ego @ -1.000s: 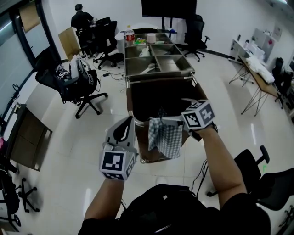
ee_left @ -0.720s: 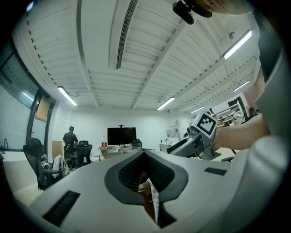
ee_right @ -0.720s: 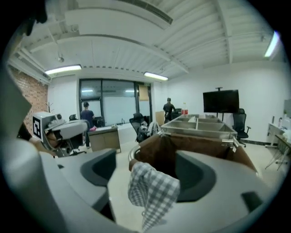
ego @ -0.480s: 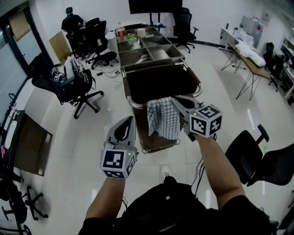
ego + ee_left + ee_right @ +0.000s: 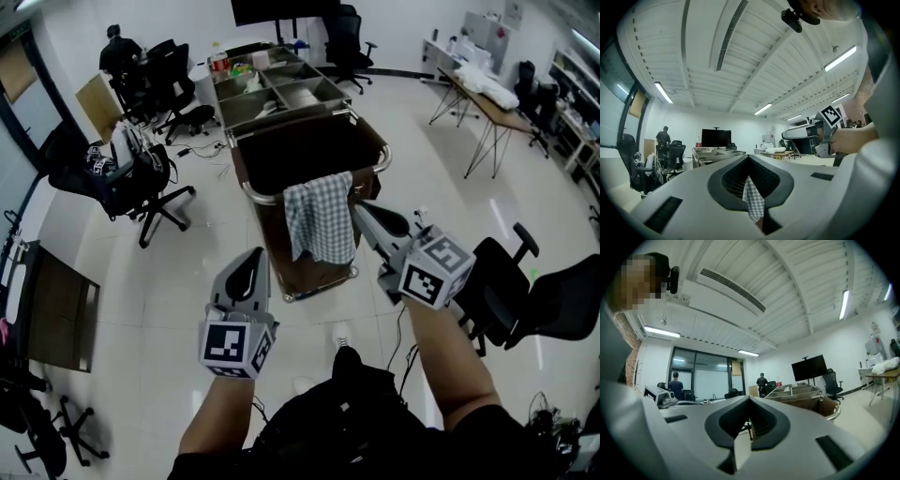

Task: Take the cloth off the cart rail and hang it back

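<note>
A blue-and-white checked cloth (image 5: pixel 319 220) hangs spread over the near rail (image 5: pixel 263 199) of the brown cart (image 5: pixel 309 150). My right gripper (image 5: pixel 360 212) is shut with nothing between its jaws, its tip just right of the cloth's edge; I cannot tell if it touches. In the right gripper view, the shut gripper (image 5: pixel 750 399) points left of the cart (image 5: pixel 813 405), and the cloth is out of sight. My left gripper (image 5: pixel 255 256) is held low, nearer me and left of the cloth, shut and empty. The left gripper view shows the cloth (image 5: pixel 753 202) far off past the gripper (image 5: pixel 749 157).
A steel trolley with compartments (image 5: pixel 272 89) stands behind the cart. Office chairs sit at the left (image 5: pixel 122 178) and close on the right (image 5: pixel 525 291). A person (image 5: pixel 117 52) sits at the far back left. A folding table (image 5: pixel 487 94) stands at the right.
The cloth, bunched beside the right gripper a second ago, now hangs spread on the rail. The right gripper has drawn back from it. The left gripper has barely moved.
</note>
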The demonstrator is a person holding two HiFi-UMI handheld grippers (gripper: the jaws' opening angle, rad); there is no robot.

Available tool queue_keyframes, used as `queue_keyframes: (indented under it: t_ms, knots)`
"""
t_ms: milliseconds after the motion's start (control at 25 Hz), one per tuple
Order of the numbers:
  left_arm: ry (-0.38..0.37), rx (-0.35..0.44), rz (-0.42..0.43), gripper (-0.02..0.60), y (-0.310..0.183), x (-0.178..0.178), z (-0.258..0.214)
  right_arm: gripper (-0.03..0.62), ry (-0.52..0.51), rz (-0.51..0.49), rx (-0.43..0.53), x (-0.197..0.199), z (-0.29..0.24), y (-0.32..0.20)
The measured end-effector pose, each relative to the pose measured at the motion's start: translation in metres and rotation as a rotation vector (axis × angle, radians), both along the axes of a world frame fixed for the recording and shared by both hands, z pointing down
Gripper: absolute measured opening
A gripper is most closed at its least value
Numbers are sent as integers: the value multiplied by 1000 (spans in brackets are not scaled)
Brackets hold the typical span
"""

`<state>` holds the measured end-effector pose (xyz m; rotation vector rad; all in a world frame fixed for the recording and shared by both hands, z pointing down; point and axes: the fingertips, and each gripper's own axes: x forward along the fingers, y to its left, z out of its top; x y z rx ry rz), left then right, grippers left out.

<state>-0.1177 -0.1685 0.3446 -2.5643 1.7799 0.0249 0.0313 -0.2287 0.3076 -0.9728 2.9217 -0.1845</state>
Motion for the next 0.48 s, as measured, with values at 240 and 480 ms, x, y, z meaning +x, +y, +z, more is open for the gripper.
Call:
queue_keyframes:
  t_ms: [240, 480]
  knots:
    - [9, 6, -4, 0, 32, 1, 23, 12, 42, 42, -24, 12, 34, 26]
    - [18, -41, -21, 0, 56, 10, 57, 12, 39, 36, -135, 24, 85, 46]
